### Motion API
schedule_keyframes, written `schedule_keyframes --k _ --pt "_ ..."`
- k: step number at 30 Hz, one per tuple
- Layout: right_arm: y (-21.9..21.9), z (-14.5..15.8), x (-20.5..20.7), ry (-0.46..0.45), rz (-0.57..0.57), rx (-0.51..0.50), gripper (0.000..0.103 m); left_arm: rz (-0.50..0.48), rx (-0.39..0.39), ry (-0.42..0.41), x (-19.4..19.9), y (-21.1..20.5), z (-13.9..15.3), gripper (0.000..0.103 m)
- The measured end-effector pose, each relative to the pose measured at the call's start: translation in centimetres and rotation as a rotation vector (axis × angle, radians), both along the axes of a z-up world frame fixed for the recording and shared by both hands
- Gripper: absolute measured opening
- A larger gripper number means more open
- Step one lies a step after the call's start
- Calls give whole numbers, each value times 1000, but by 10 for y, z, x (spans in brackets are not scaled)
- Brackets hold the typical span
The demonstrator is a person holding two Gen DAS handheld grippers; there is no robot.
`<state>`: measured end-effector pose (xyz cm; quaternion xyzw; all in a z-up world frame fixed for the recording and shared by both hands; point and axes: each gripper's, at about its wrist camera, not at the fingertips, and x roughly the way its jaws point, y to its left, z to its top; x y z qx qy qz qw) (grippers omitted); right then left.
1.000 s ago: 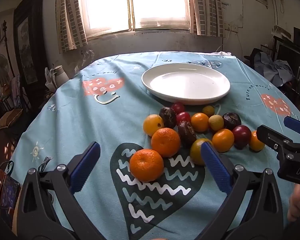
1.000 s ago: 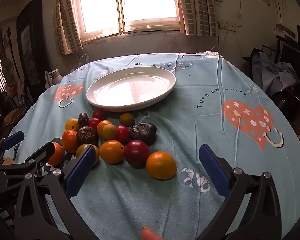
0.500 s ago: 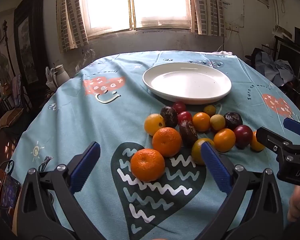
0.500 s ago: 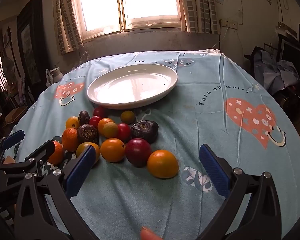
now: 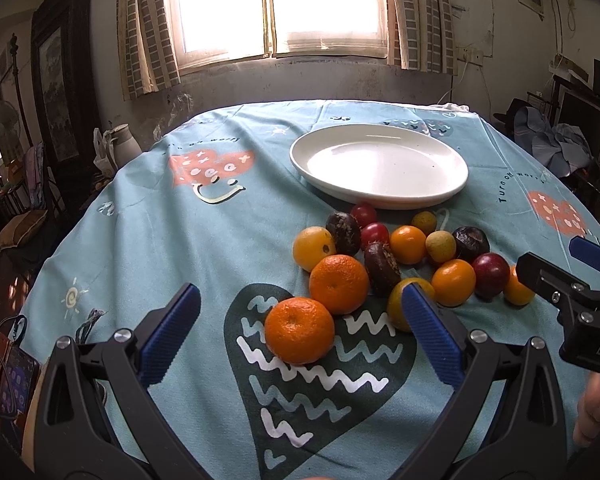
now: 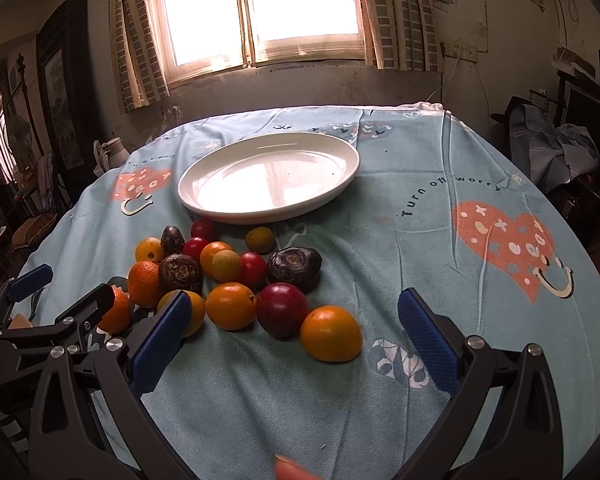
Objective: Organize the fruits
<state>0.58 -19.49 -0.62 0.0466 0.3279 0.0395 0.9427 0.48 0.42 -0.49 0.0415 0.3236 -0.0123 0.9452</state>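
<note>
Both jaws spread wide — tangerine (image 5: 299, 330) between left gripper's (image 5: 298, 332)

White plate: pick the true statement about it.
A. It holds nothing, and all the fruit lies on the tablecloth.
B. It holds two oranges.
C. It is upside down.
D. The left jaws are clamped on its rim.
A: the white plate is bare, and the fruit lies clustered on the tablecloth beside it.
</note>
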Motion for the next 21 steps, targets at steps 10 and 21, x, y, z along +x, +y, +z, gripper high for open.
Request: schedule_keyframes --k 10,21 --pt "-1 5 -6 -30 -1 1 102 1 8 -8 -3 -2 0 101" --pt "-2 2 -3 -14 -4 1 102 4 17 8 -2 -1 1 101"
